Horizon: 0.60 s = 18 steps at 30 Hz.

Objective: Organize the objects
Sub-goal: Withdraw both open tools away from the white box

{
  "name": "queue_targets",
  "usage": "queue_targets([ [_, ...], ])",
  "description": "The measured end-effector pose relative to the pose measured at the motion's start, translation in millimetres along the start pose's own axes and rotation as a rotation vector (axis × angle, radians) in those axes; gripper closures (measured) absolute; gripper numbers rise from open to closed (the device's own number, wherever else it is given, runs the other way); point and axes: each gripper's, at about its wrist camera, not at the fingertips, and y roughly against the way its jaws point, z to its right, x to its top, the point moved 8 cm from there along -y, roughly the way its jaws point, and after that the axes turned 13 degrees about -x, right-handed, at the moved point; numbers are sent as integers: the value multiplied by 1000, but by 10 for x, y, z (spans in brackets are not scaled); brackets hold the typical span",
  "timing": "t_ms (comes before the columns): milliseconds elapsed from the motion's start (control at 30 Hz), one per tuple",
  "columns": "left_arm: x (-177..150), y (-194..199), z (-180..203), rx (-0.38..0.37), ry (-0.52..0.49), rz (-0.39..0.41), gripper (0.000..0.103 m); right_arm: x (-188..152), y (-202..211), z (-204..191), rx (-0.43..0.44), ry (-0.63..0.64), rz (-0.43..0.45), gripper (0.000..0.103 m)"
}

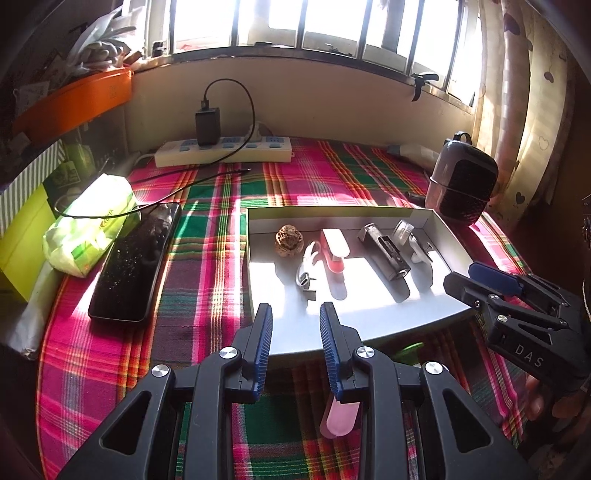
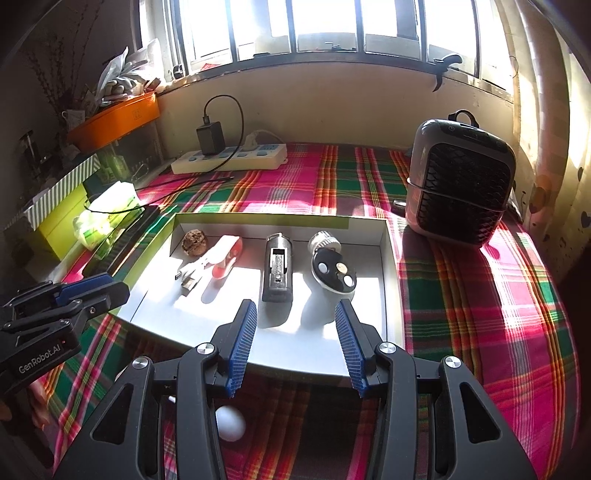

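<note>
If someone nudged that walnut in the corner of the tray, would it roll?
Probably a little: the walnut looks roundish, though its wrinkled shell should stop it soon. The tray wall beside it would likely catch it. It seems hard and light.

Strong daylight was admitted through the barred window (image 1: 314, 26), whose panes were blown out to white in both views. Hard bright patches were thrown across the plaid cloth (image 1: 207, 236) and the floor of the grey tray (image 2: 369, 295), where long, sharp shadows were cast towards the camera. Glare was seen on the green packet (image 1: 92, 218). Corners were darkened and straight lines bowed by fisheye distortion; focus was kept crisp.
</note>
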Motion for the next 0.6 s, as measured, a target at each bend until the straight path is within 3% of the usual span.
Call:
queue_targets([
  [600,-402,103,99,-109,2,-36,75,-362,243,-19,48,19,-4,57],
])
